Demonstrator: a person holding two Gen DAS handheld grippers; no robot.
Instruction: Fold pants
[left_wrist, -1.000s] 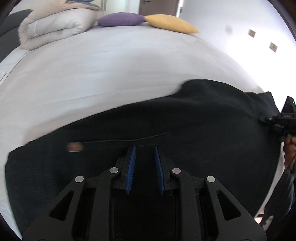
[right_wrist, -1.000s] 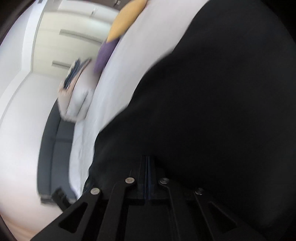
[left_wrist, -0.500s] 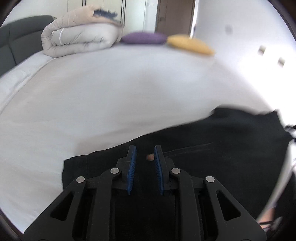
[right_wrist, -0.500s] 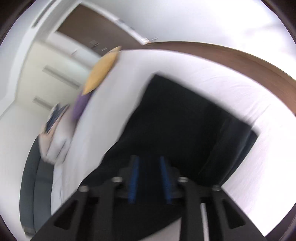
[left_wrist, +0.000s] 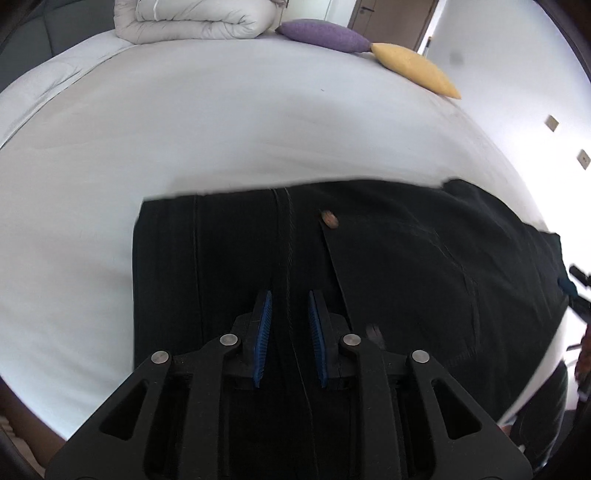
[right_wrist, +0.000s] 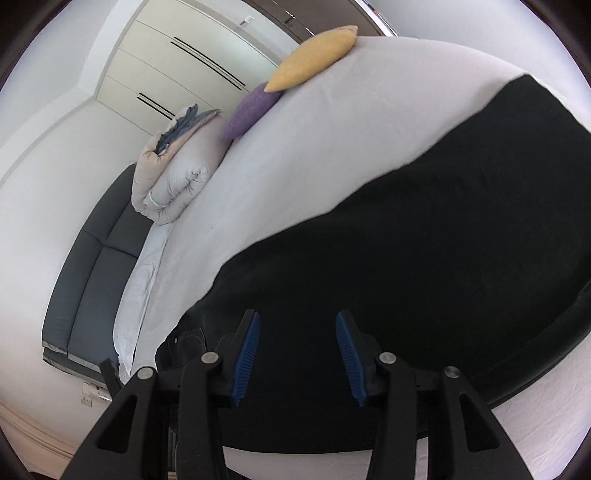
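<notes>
Black pants (left_wrist: 388, 280) lie spread flat across a white-sheeted bed (left_wrist: 221, 129), seen from two hand-held claws working above the fabric. The left claw (left_wrist: 289, 332) points steeply down over the waist end of the garment, its blue pads (left_wrist: 263, 332) set a narrow gap apart; dark cloth and a seam line run through that gap, but whether the pads actually press on the cloth can't be told from this view. A brown button (left_wrist: 330, 219) sits on the waistband just ahead of the claw & slightly to its right, w/ the fly seam slanting back from it toward the right finger.

The right claw (right_wrist: 300, 354) hovers above the other stretch of the pants (right_wrist: 424, 258), its jaws opening, the blue pads (right_wrist: 246, 354) well apart. Black fabric shows behind and below the gap (nothing is caught between the pads). The garment runs from under the claw away to the upper right, its far edge ending near the bed's right side; a folded lower layer shows along the right rim of the cloth.

Far ahead of the left claw, at the head of the bed: a rolled cream duvet (left_wrist: 192, 18), a purple cushion (left_wrist: 325, 35) and a yellow cushion (left_wrist: 417, 68) touching tip to tip. Left of the right claw, a dark gray headboard (right_wrist: 88, 273) stands beside the bed, w/ white wardrobe doors (right_wrist: 192, 62) beyond.
</notes>
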